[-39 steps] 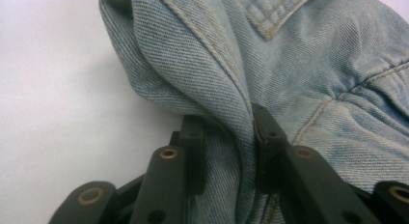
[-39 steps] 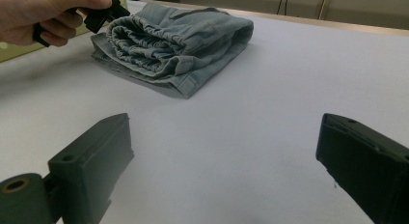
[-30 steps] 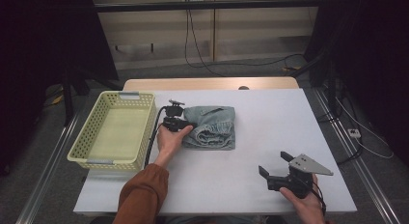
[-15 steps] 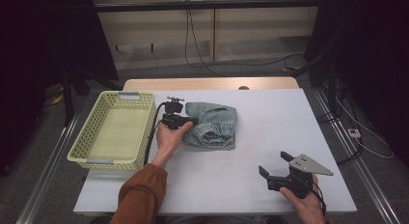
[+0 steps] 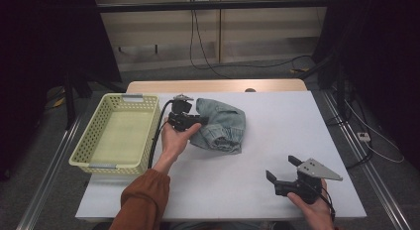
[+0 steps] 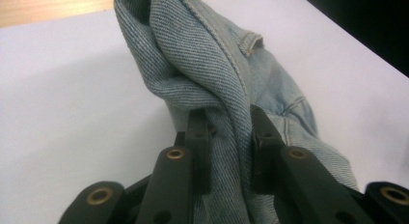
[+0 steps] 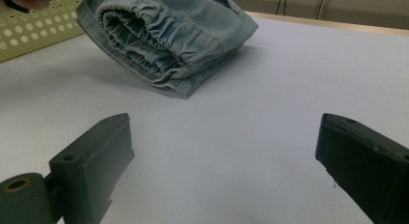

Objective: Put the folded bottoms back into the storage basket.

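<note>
Visibly rumpled, faded blue denim bundle (image 6: 212,74) pinched in left tongs (image 6: 230,137); right tongs (image 7: 226,156) wide apart.

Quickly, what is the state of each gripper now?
Left gripper: closed on a fold of the denim garment.
Right gripper: open, holding nothing.

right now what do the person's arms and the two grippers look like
The left gripper is black with a black cable looping down from it; that arm wears a rust-brown sleeve. The right gripper is black too, with blocky jaws, a grey three-cornered plate on top and a dark cable at the wrist. Brass-coloured rivets mark the jaw arms.
</note>
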Available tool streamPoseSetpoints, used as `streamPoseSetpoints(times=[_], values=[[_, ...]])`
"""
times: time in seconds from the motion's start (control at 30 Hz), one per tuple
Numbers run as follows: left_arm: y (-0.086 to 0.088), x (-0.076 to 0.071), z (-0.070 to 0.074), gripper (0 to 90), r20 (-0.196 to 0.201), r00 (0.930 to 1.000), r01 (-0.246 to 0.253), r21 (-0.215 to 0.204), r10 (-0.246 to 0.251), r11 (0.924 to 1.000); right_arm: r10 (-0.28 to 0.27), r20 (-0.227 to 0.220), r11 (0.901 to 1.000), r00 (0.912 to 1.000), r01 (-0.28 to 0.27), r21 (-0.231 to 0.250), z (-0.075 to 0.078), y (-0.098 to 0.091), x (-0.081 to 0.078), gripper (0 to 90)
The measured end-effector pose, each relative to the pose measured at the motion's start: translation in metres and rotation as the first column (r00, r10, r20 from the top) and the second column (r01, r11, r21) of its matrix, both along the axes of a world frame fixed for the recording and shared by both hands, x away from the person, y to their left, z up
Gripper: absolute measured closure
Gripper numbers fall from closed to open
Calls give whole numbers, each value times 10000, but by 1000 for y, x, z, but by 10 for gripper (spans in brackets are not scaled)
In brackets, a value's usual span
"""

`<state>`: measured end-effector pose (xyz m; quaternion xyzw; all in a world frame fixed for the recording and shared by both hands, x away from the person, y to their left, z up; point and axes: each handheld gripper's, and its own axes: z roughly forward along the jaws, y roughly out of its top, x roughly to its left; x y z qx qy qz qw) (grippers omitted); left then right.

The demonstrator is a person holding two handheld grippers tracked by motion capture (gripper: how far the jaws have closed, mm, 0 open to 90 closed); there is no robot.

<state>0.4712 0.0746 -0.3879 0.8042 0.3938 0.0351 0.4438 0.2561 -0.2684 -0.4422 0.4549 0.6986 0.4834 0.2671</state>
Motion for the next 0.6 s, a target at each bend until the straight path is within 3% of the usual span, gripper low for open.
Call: streamPoseSetpoints(times=[0.43, 0.6], values=[[-2, -11, 21, 757, 853, 9964, -50, 130, 39, 9999, 9, -21, 10000, 10000, -9, 24, 0, 0, 0, 60], [0, -17, 29, 759, 1294, 9916, 28, 210, -55, 9998, -11, -2, 10000, 10000, 11, 42, 0, 0, 0, 60]])
